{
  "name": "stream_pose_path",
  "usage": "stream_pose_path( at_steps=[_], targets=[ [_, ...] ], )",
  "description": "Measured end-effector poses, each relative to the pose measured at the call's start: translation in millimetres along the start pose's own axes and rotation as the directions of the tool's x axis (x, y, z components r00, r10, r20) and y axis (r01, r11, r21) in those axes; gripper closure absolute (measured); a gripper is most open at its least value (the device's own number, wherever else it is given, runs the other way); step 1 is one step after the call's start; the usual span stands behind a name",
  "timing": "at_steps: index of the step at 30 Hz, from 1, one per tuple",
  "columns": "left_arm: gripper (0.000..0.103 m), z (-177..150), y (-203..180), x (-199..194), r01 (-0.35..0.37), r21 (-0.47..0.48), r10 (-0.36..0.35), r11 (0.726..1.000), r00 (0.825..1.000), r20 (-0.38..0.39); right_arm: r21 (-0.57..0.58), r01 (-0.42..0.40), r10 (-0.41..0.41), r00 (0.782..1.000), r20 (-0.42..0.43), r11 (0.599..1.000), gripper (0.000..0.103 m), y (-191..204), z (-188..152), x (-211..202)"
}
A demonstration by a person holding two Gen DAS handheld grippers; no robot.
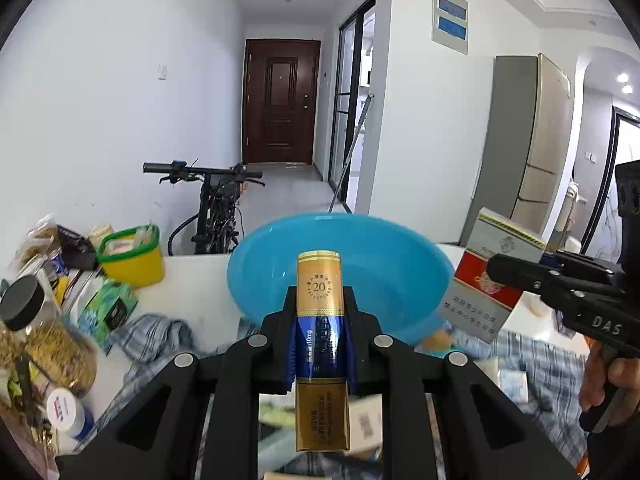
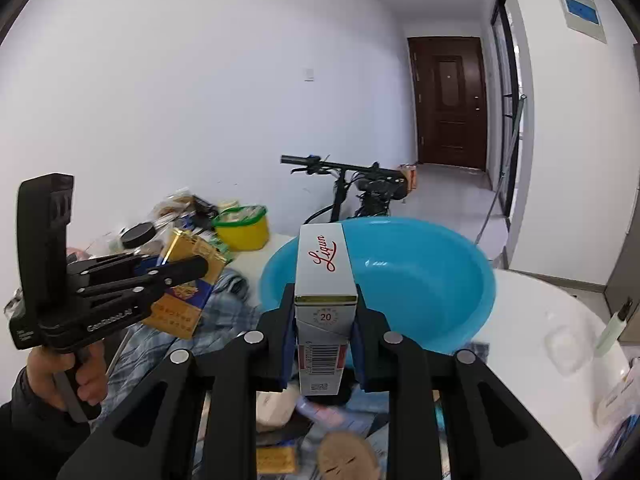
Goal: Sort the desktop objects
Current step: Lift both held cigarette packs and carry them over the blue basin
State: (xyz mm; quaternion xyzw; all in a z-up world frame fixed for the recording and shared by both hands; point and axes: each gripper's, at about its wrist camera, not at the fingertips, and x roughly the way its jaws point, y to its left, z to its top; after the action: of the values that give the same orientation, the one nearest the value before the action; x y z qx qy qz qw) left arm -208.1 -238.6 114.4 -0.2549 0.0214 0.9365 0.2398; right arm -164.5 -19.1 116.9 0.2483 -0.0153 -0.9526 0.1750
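Observation:
My left gripper is shut on a gold and blue cigarette pack, held upright just before the near rim of a blue plastic basin. My right gripper is shut on a white and red cigarette pack, held at the basin's near left rim. Each gripper shows in the other's view: the right gripper with its pack at right, the left gripper with its pack at left. The basin looks empty inside.
A white table holds clutter: a yellow tub with a green lid, a jar with a black lid, a checked cloth, a small white bottle, snack packets. A bicycle stands behind the table.

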Motion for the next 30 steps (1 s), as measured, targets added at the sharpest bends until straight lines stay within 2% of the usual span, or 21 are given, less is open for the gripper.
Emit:
stream_pose_path(
  at_steps=[7, 12, 20, 26, 30],
  targets=[
    [0.083, 37, -7, 37, 0.016, 0.037, -0.017, 0.999, 1.0, 0.019, 0.021, 0.049, -0.05, 0.999, 0.02, 0.999, 0.081, -29, 39, 39],
    [0.083, 53, -5, 76, 0.022, 0.04, -0.022, 0.999, 1.0, 0.01, 0.029, 0.088, -0.088, 0.996, 0.01, 0.996, 0.081, -39, 44, 72],
    [0.083, 45, 7, 127, -0.012, 0.026, 0.012, 1.0, 1.0, -0.007, 0.047, 0.113, -0.111, 0.993, -0.027, 0.993, 0.081, -52, 37, 113],
    [0.083, 38, 18, 140, -0.021, 0.009, 0.021, 1.0, 1.0, -0.017, 0.01, 0.133, -0.133, 0.99, -0.041, 0.991, 0.081, -51, 33, 129],
    [0.083, 36, 21, 146, -0.02, 0.003, 0.02, 1.0, 0.999, -0.026, 0.018, 0.107, -0.106, 0.992, -0.062, 0.994, 0.081, -55, 28, 138]
  ],
)
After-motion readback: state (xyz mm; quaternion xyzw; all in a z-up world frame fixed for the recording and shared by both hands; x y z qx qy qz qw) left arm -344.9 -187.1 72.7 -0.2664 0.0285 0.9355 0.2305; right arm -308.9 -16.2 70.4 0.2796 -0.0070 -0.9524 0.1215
